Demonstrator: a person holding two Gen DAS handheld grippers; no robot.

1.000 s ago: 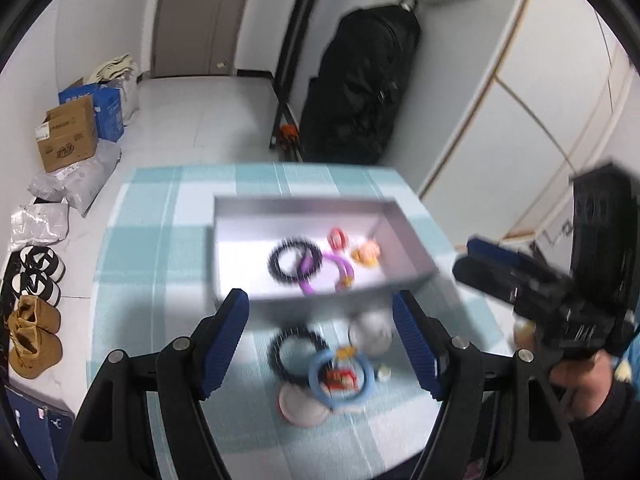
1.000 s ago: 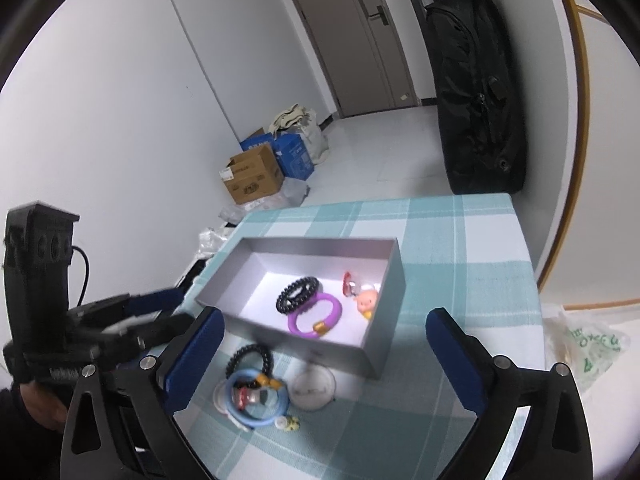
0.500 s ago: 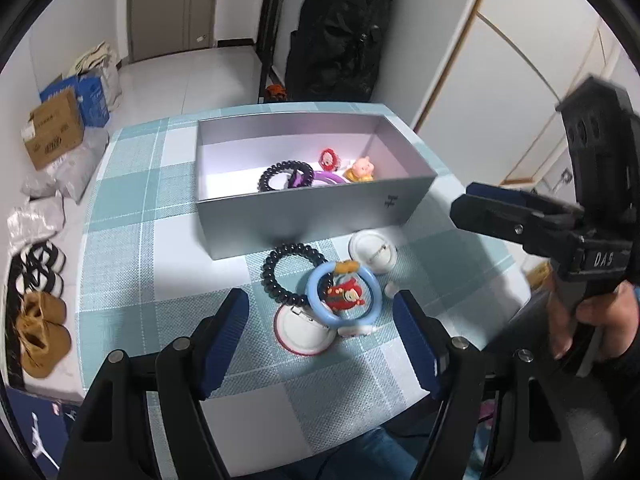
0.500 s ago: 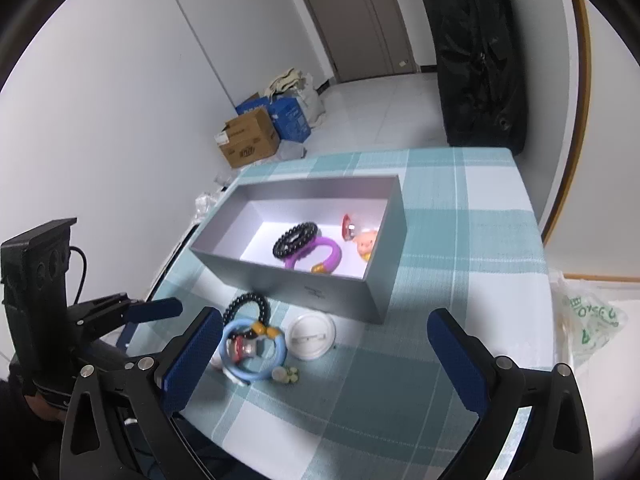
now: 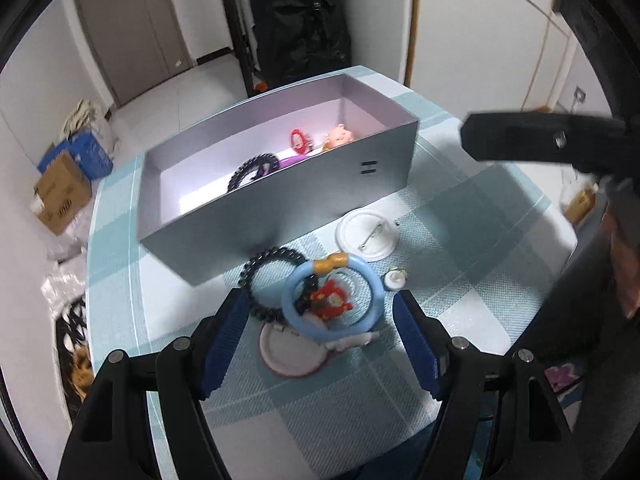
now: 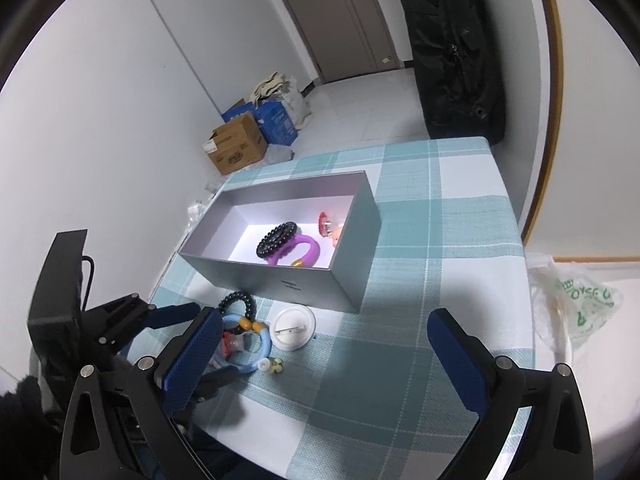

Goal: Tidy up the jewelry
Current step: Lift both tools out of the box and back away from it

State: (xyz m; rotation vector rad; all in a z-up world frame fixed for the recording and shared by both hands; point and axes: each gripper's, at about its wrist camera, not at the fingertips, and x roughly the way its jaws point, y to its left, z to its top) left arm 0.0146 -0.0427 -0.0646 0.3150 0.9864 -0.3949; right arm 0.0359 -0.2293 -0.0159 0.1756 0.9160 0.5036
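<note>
Left gripper (image 5: 320,312) nearer blue ring (image 5: 332,304)

You have one grey box (image 5: 280,200) on the tabletop (image 5: 460,240). Inside it you can count four pieces: one black bead bracelet (image 5: 252,170), one purple bangle (image 6: 298,250), one red ring-shaped piece (image 5: 299,140) and one small doll figure (image 5: 340,136). Outside it lie two white round badges (image 5: 366,234) (image 5: 290,350), one black bead bracelet (image 5: 260,280), one blue bangle (image 5: 332,302), one red charm (image 5: 330,304) and one small white stud (image 5: 394,280).

box (image 5: 288,204) on table (image 5: 460,216) | bracelets in box (image 6: 278,239) | ring (image 5: 332,300), badges before box
</note>
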